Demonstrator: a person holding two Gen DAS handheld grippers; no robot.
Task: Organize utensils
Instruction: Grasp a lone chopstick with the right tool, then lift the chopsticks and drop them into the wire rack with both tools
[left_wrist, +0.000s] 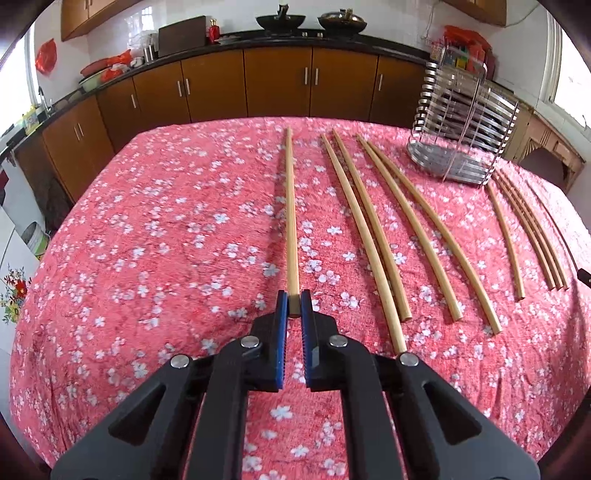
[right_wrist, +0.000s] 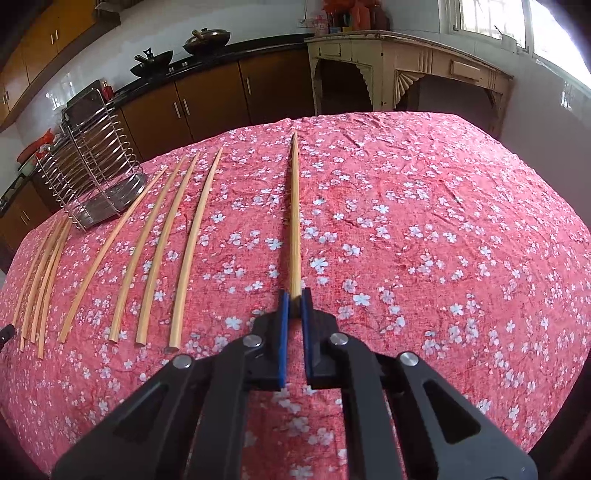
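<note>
Left gripper (left_wrist: 294, 303), nearest the lens: blue pads (left_wrist: 282, 314) clamped on the near end of one chopstick (left_wrist: 291, 221), lying straight away along the pink floral cloth (left_wrist: 166, 240). Rightward, flat on the cloth: two loose pairs of chopsticks (left_wrist: 369, 236), then another cluster (left_wrist: 532, 236) near the right edge. Wire rack (left_wrist: 465, 122) upright at the far right, just behind that cluster.

Right gripper (right_wrist: 294, 304), likewise pinched shut on the near end of a single stick (right_wrist: 294, 221). Left of it: more sticks (right_wrist: 159, 251) side by side, a tight bundle (right_wrist: 44, 273) at the far left, rack (right_wrist: 92, 162) behind. Brown cabinets (right_wrist: 207, 99) beyond the table.
</note>
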